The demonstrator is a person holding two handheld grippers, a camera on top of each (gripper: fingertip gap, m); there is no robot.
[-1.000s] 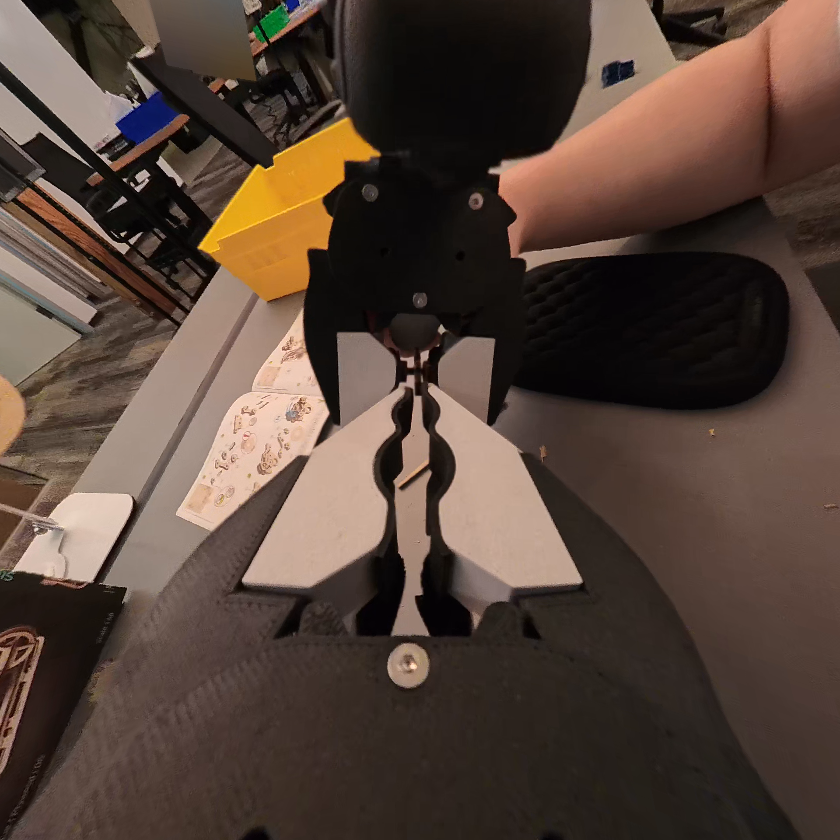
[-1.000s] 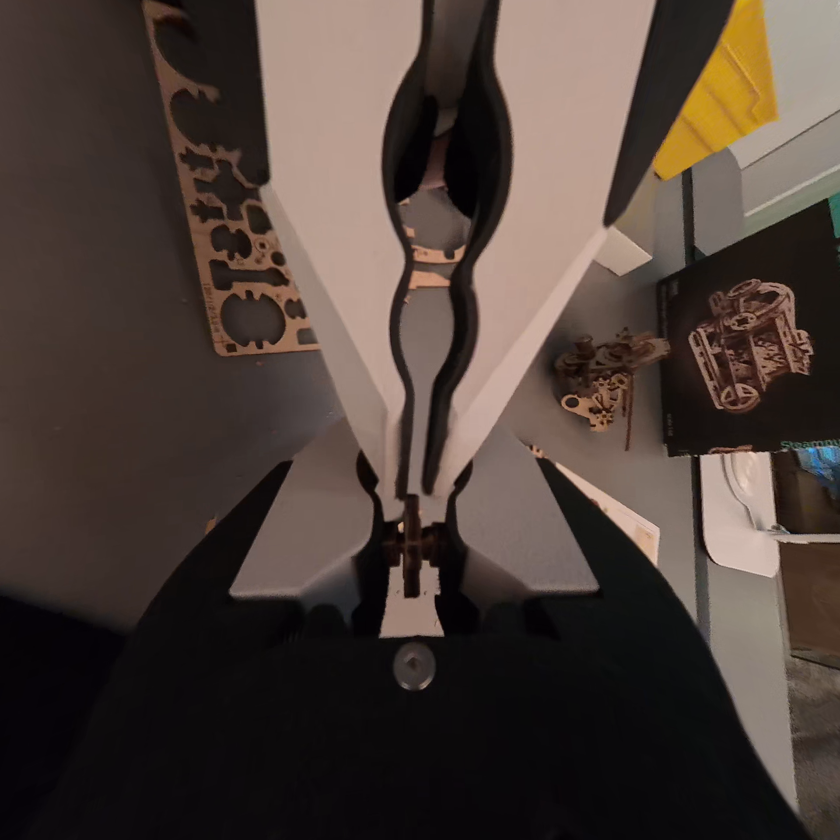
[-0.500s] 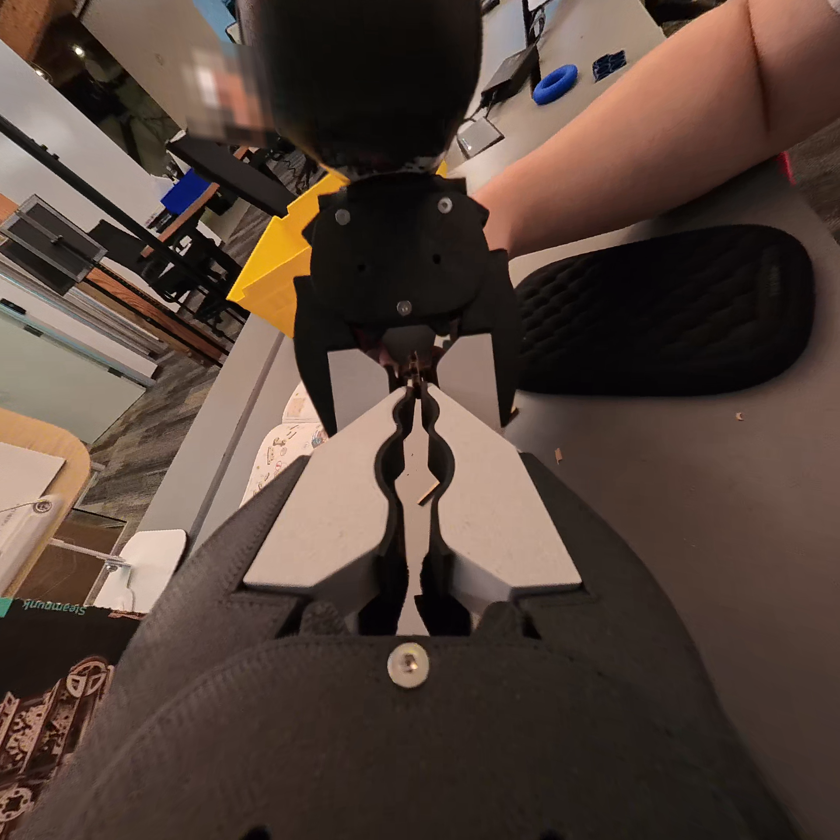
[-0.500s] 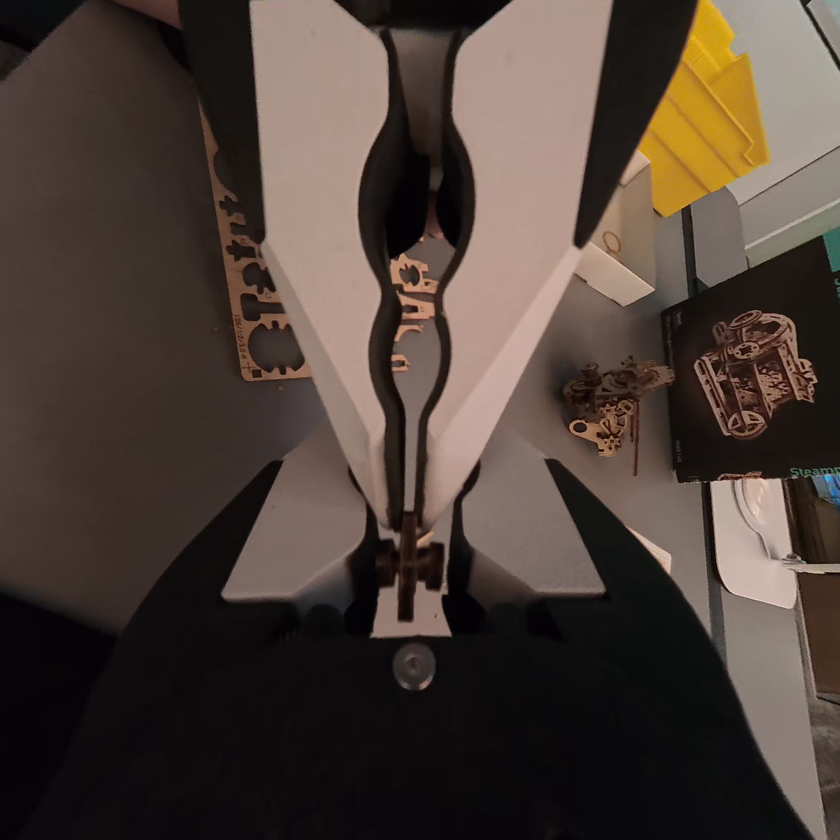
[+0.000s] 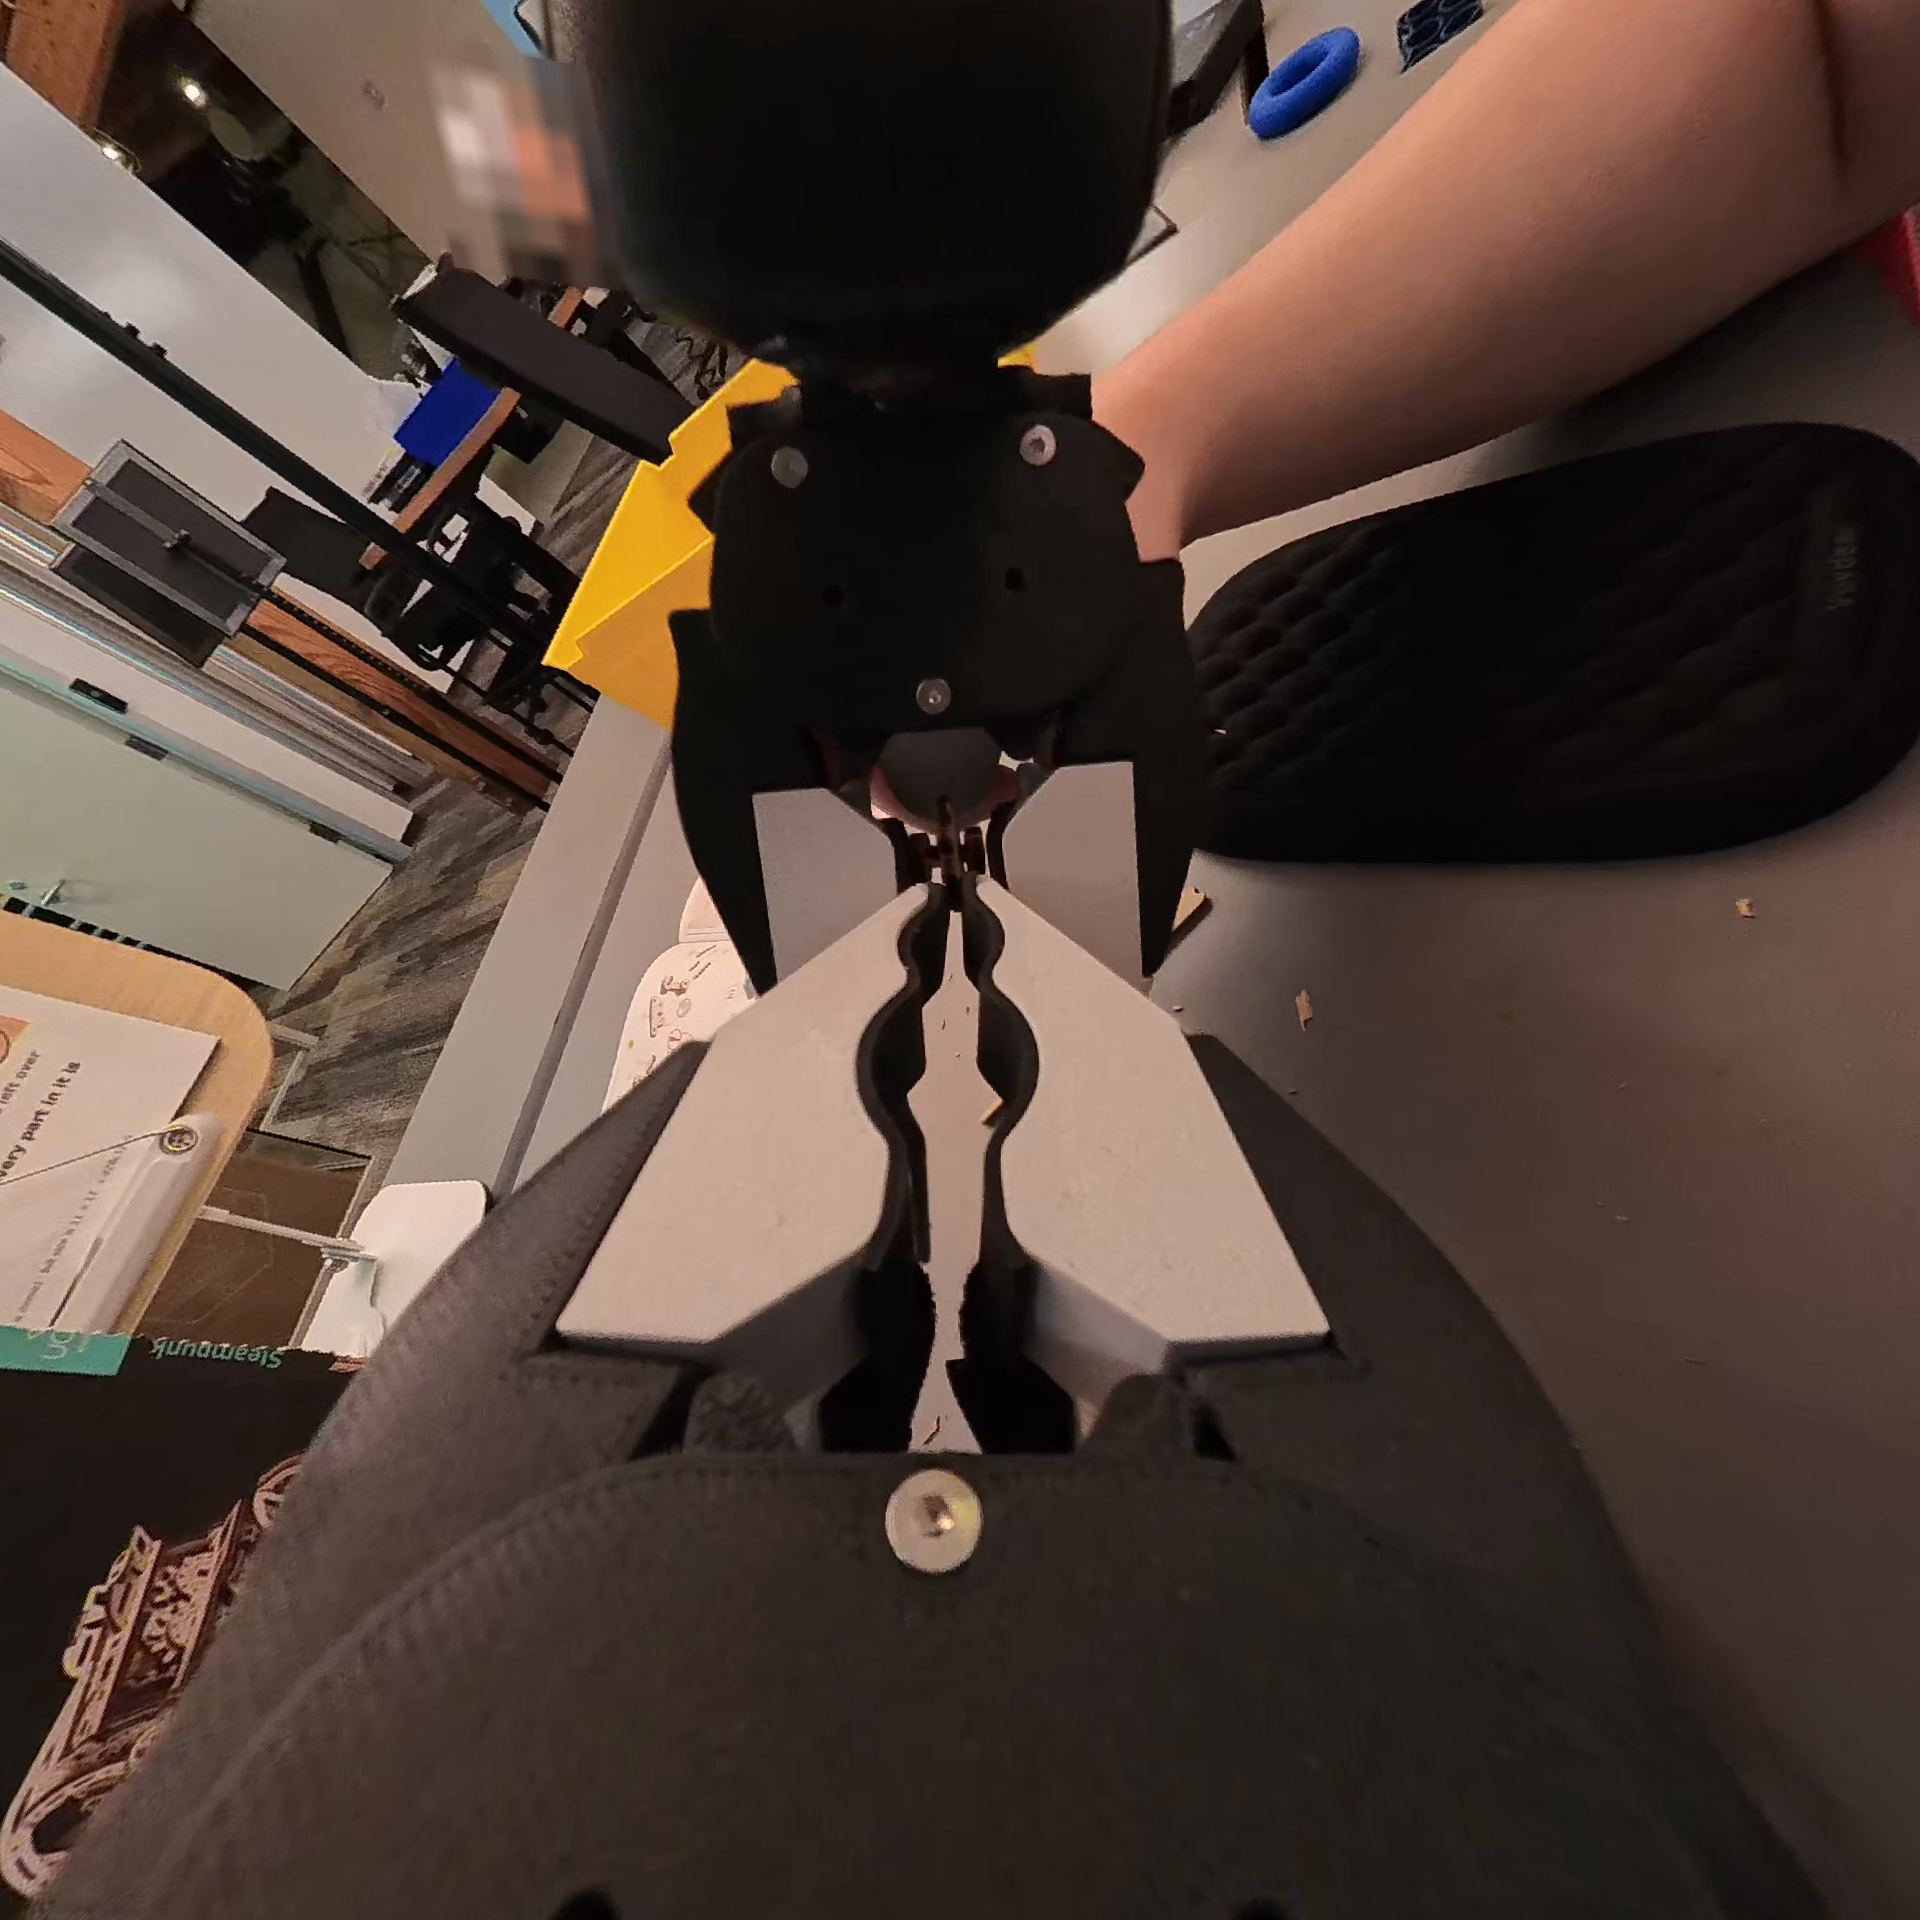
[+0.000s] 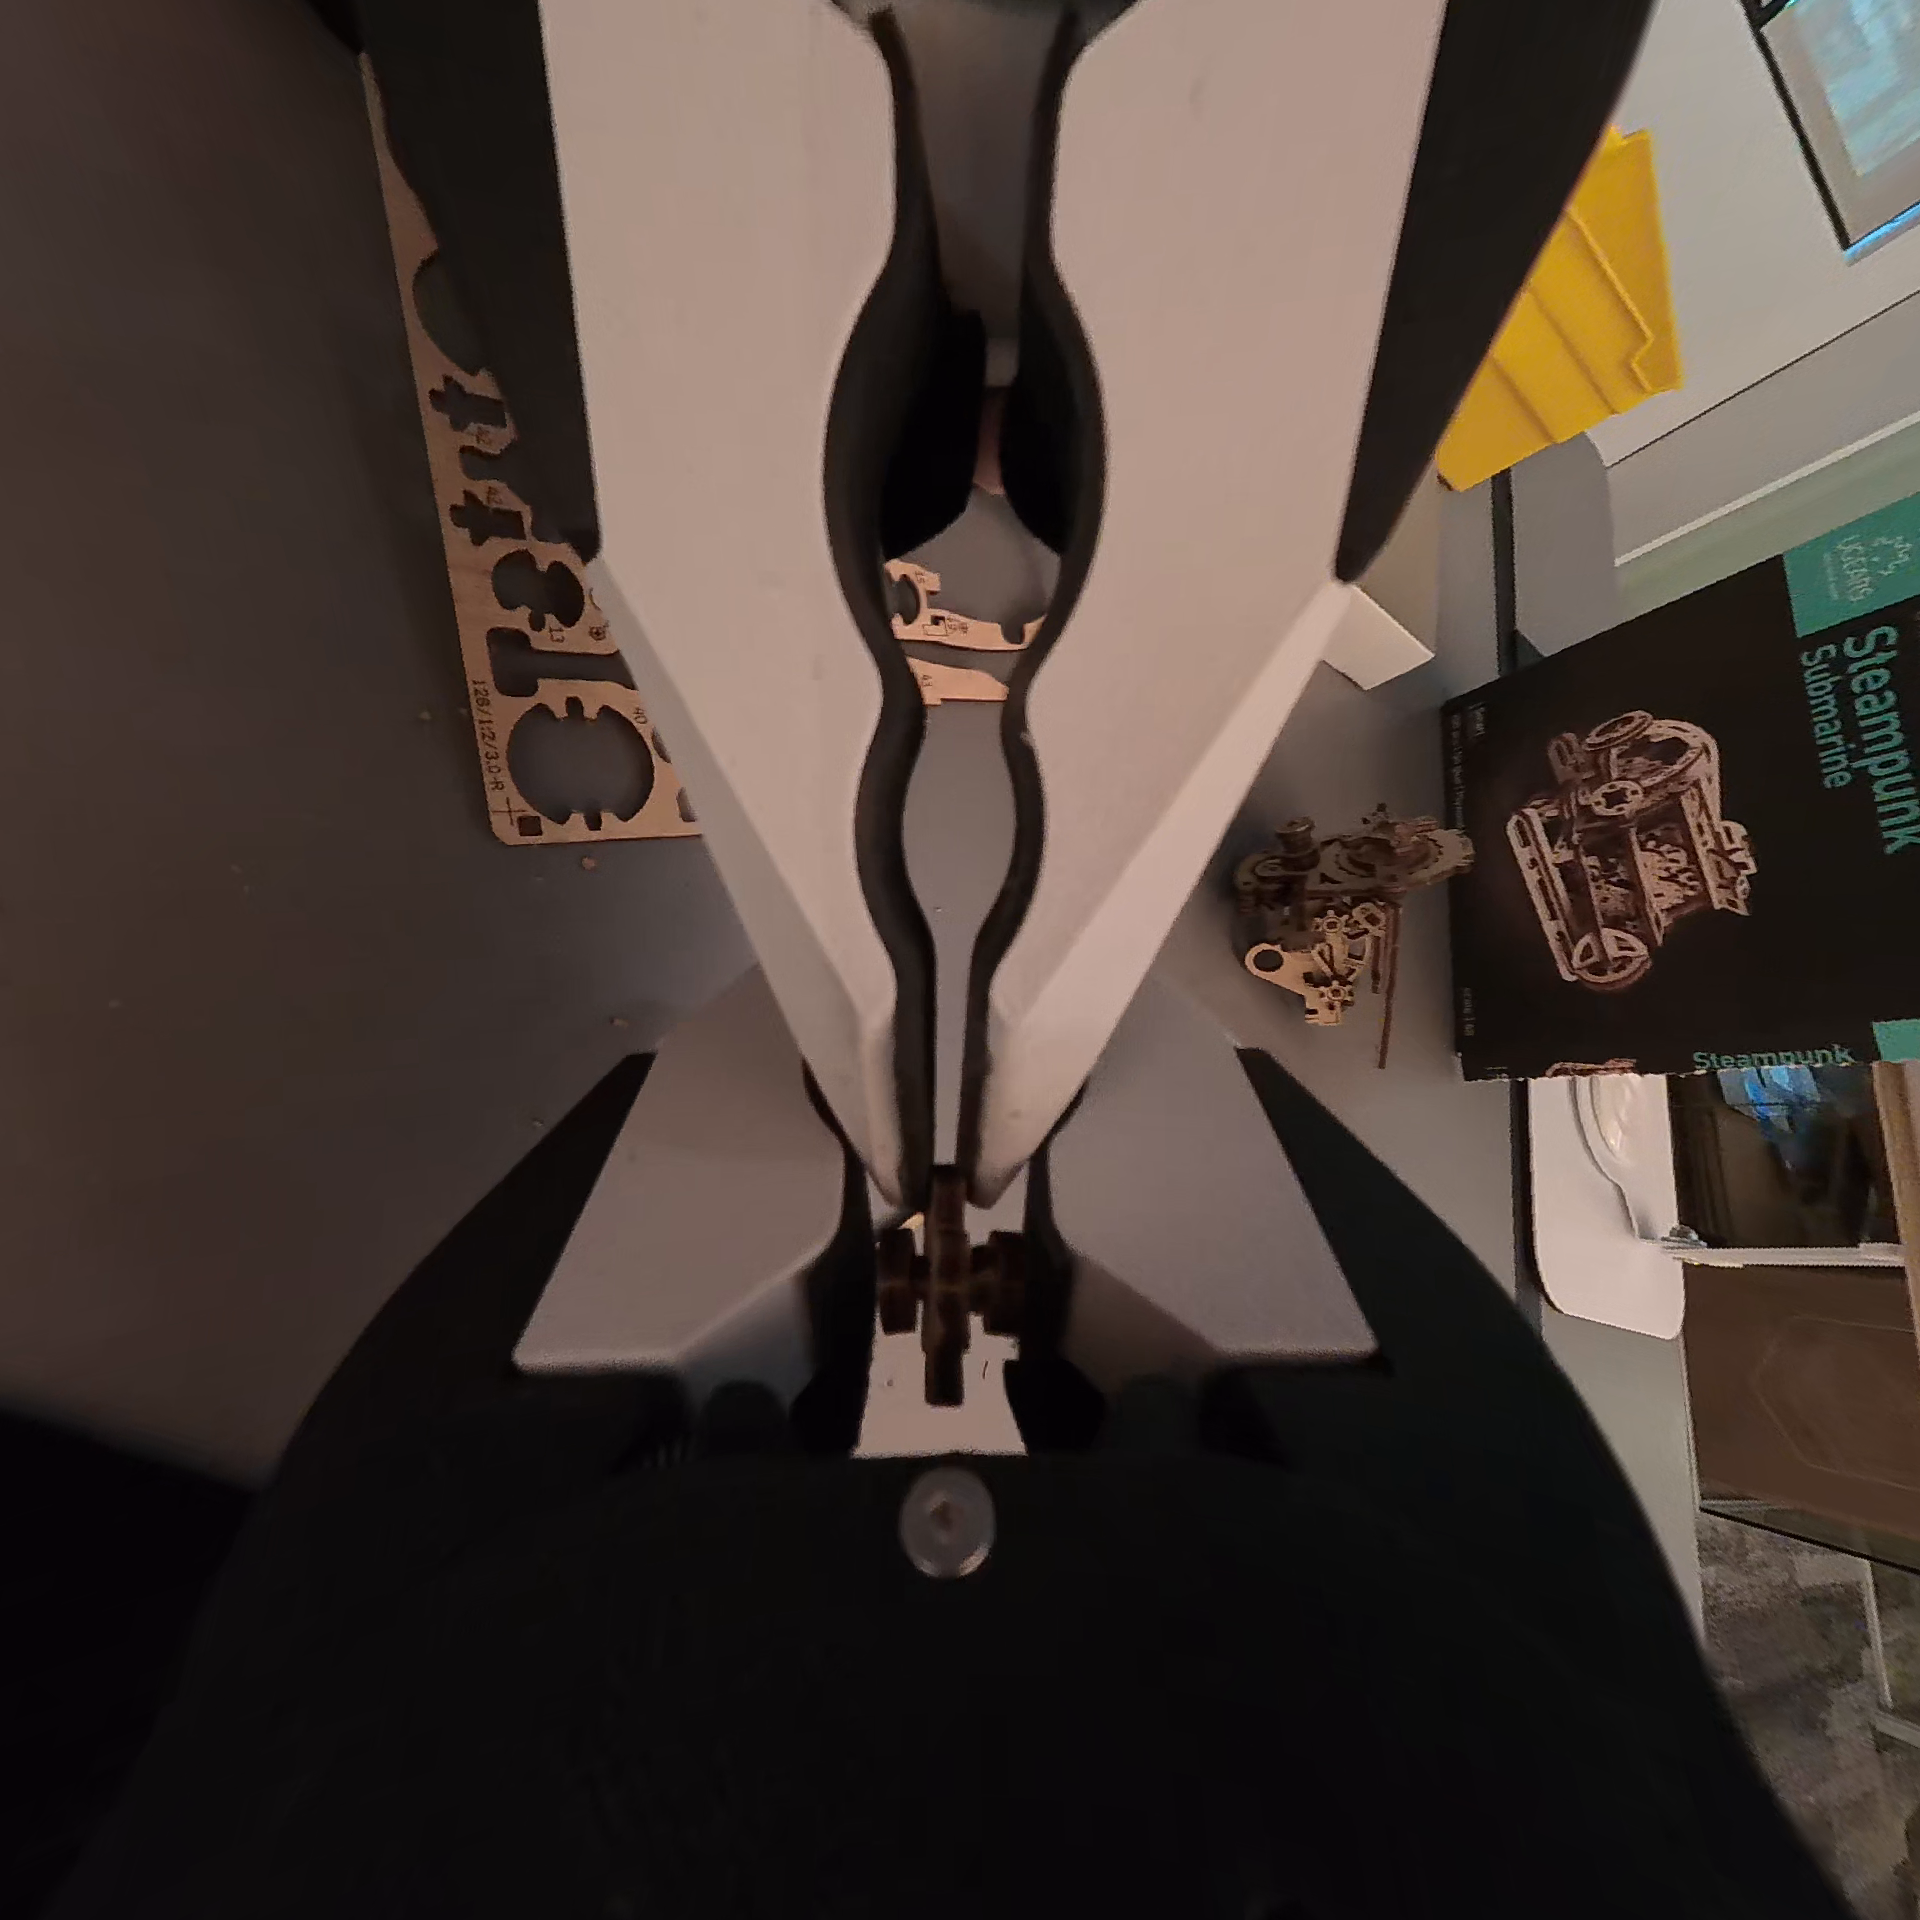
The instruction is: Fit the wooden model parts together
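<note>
Left wrist view: both hand-held grippers (image 5: 943, 896) still pinch the wooden gear piece (image 6: 948, 1280), now tilted upward

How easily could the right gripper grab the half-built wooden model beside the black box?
Probably not yet: the right gripper is shut on a small gear piece, though nothing crowds the half-built model.
</note>
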